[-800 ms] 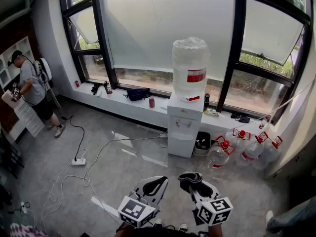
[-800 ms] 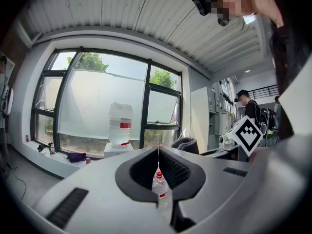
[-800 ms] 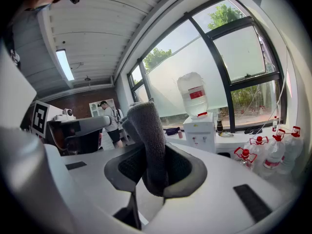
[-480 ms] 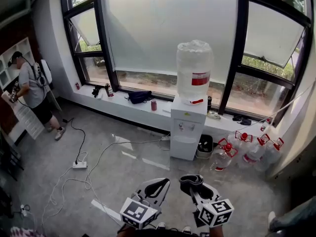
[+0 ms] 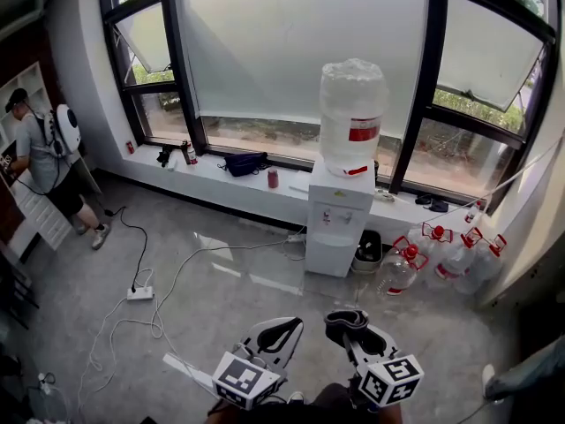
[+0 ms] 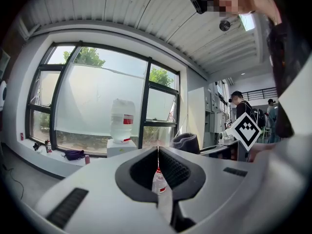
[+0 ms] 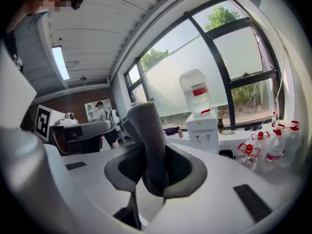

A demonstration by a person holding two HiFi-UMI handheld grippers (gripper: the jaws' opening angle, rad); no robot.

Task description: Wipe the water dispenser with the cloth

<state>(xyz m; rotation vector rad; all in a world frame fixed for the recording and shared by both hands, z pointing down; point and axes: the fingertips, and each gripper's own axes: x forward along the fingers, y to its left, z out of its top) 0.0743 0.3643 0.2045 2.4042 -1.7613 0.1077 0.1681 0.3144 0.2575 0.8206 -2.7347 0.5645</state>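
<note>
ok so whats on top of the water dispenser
A big clear water bottle with a red label band stands upside down on the white water dispenser. Its mouth goes down into the dispenser's top, so that part is covered and can't be seen.

a count of the room

one white box-shaped water dispenser (image 5: pixel 338 228), with one clear plastic bottle with a red band (image 5: pixel 352 113) on top. on the floor beside it, four clear water jugs with red caps (image 5: pixel 400 268), as near as can be counted, and one black bin (image 5: pixel 366 250). on the sill, one red can (image 5: pixel 273 178) and one dark bag (image 5: pixel 244 162). one white power strip (image 5: pixel 139 292). one person in a grey shirt (image 5: pixel 40 162). two grippers: the left gripper (image 5: pixel 287 322) and the right gripper (image 5: pixel 346 319). one grey towelling cloth (image 7: pixel 146 140).
</note>
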